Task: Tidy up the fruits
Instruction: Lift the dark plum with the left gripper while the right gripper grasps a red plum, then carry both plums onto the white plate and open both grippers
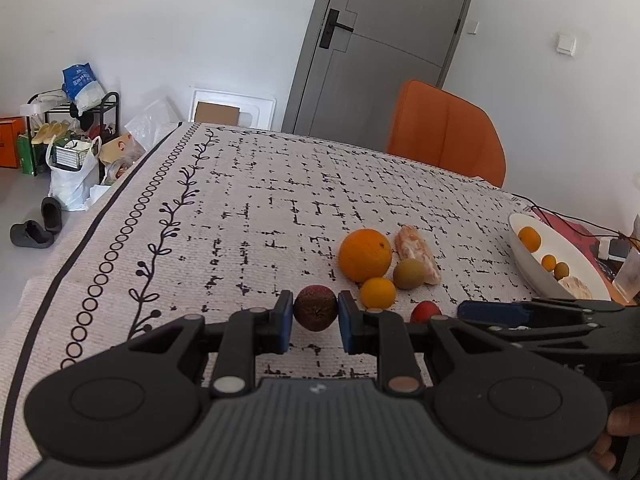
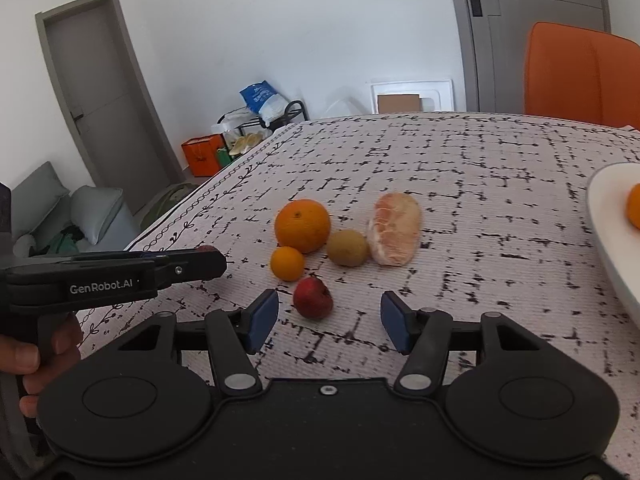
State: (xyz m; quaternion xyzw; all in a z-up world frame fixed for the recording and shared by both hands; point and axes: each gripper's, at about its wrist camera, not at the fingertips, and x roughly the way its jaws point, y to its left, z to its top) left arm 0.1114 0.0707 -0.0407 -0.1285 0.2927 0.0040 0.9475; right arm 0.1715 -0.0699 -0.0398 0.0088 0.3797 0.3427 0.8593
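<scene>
My left gripper [image 1: 315, 314] is shut on a dark red rough-skinned fruit [image 1: 315, 307] and holds it above the tablecloth. My right gripper [image 2: 329, 318] is open and empty, just behind a small red apple [image 2: 312, 297]. Beyond lie a large orange [image 2: 302, 225], a small orange [image 2: 287, 263], a brownish-green fruit [image 2: 347, 247] and a peeled pomelo piece [image 2: 395, 235]. The same pile shows in the left wrist view, with the large orange [image 1: 365, 255] at its left. A white bowl [image 1: 532, 268] at the right holds several small fruits.
The table carries a white cloth [image 1: 240, 216] with black patterns. An orange chair [image 1: 446, 132] stands at the far edge. Cables and small items [image 1: 612, 246] lie beyond the bowl. The table's left edge [image 1: 80, 248] drops to a floor with bags and shoes.
</scene>
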